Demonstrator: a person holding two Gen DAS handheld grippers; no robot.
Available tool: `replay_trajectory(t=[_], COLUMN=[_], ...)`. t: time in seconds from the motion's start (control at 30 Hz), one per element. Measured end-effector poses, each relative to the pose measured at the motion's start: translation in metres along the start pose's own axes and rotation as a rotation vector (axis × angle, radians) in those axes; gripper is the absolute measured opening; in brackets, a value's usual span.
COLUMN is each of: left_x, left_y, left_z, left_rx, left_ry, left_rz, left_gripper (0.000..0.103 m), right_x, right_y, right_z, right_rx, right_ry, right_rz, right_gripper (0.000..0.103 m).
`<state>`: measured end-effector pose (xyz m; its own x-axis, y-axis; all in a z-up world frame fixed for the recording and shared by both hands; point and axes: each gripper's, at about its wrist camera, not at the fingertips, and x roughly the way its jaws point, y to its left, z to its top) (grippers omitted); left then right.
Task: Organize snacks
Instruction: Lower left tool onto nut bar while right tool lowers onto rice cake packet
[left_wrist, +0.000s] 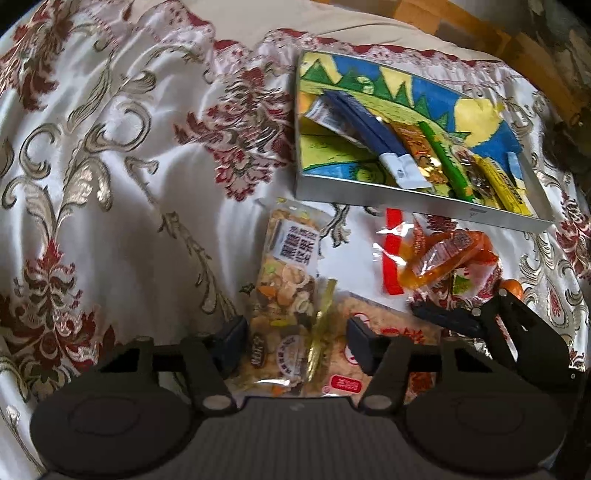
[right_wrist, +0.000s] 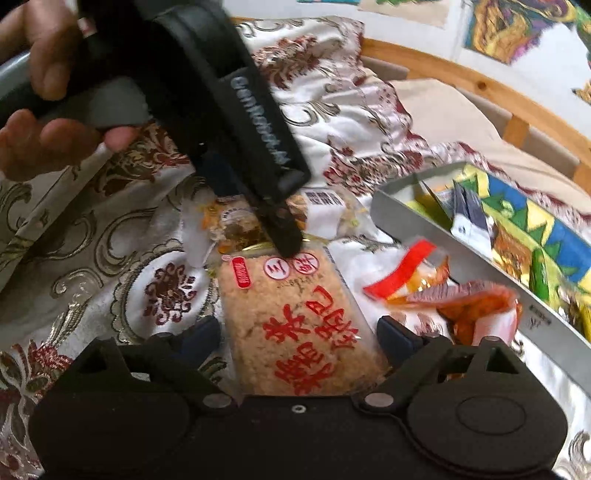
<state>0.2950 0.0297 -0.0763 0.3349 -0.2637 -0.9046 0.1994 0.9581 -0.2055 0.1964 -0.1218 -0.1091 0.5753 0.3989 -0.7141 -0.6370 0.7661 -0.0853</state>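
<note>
Grey-walled and shallow, the tray (left_wrist: 424, 201) lies on the floral cloth (left_wrist: 110, 166), its floor a bright blue, green and yellow drawing. Inside it several long snack sticks lie side by side: a navy one (left_wrist: 369, 125), an orange one, a green one (left_wrist: 447, 162) and a yellow one, all slanting the same way across the tray toward its near right corner.

In front of the tray, on the cloth, lies a crumpled orange wrapper (left_wrist: 439, 254) with a red strip. Nearer lie two flat packs. The nut pack (left_wrist: 291, 288) runs lengthwise away from the left gripper (left_wrist: 297, 341), whose fingers stand apart on either side of its near end, not pressing it. The rice cake (right_wrist: 299, 325), with red characters, lies just beside it, its long axis running away from the right gripper (right_wrist: 299, 338), whose fingers stand wide on either side of it without contact.
</note>
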Motion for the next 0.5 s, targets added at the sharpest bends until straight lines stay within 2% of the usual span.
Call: replay_trajectory(t=[0.17,0.33,0.5], left_x=[-0.001,0.006,0.017], left_y=[0.010,0.015,0.000], left_z=[-0.002,-0.007,-0.014], left_rx=[-0.099,-0.199,-0.124], left_ry=[0.024,0.055,0.057], left_rz=[-0.026,-0.058,-0.002], left_gripper=[0.041,0.039,0.042], right_x=[-0.002,-0.015,-0.039], right_y=[-0.001,-0.001,0.010], right_z=[0.002,-0.002,-0.011], right_rx=[0.034,0.084,0.001], right_ry=[0.079,0.179,0.190], right_rz=[-0.032,-0.073,-0.148], right_gripper=[0.087,0.082,0.080])
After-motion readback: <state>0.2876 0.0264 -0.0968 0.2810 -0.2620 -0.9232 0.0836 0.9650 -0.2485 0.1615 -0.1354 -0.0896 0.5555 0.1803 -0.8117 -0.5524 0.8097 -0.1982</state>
